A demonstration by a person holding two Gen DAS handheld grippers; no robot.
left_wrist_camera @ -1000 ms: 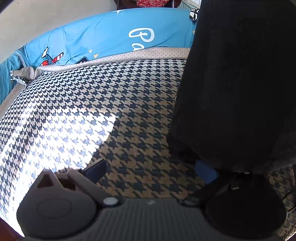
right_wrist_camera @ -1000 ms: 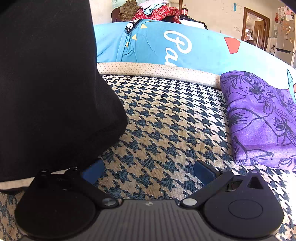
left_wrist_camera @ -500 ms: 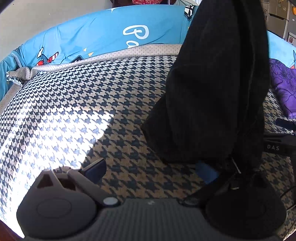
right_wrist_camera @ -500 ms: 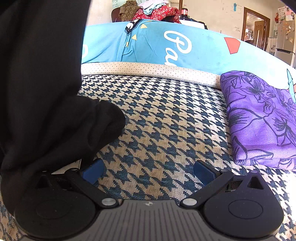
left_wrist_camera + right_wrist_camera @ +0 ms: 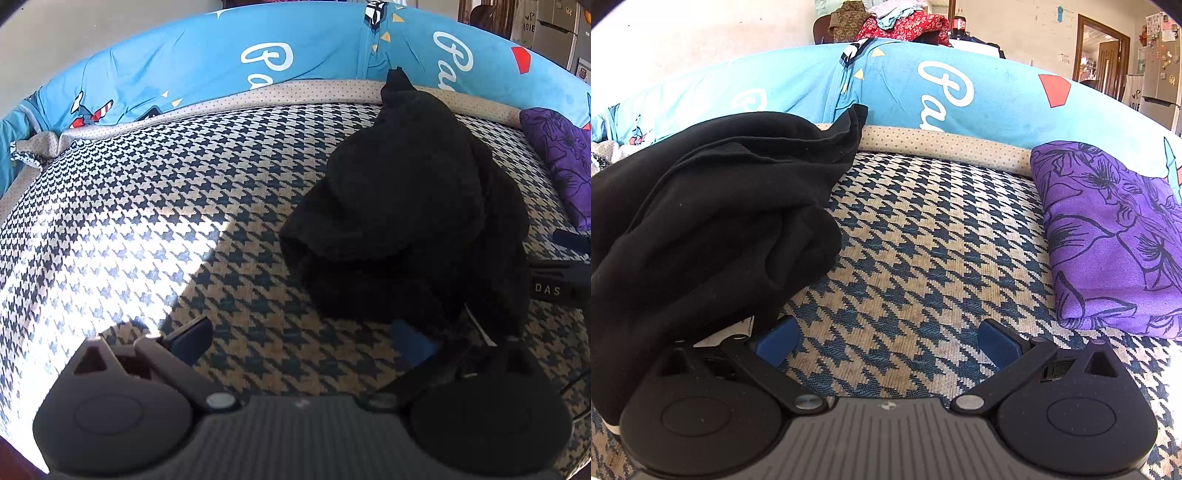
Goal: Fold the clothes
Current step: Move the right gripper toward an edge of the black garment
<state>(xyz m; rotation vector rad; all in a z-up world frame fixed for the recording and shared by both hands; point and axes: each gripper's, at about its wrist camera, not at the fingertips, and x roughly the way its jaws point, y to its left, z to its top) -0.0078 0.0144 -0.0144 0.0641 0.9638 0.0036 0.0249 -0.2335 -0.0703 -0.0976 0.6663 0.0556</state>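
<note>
A black garment (image 5: pixel 406 221) lies in a crumpled heap on the houndstooth seat (image 5: pixel 184 184), one corner pointing up at the back. My left gripper (image 5: pixel 301 341) is open just in front of it; the heap's near edge drapes against the right fingertip (image 5: pixel 412 345). In the right wrist view the same black garment (image 5: pixel 713 206) fills the left side and spills over the left finger (image 5: pixel 775 339) of my open right gripper (image 5: pixel 888 341). Only bare houndstooth seat (image 5: pixel 923 258) shows between either pair of fingers.
A folded purple flowered cloth (image 5: pixel 1115 236) lies at the seat's right end, also visible as the purple cloth (image 5: pixel 561 158) in the left view. A blue printed cushion (image 5: pixel 960 96) runs along the back. Piled clothes (image 5: pixel 897 26) sit behind it. Sunlight falls on the seat's left part.
The black garment, which hung upright as a tall curtain, has dropped and collapsed into a heap on the seat. Both grippers stay open and nearly still.
</note>
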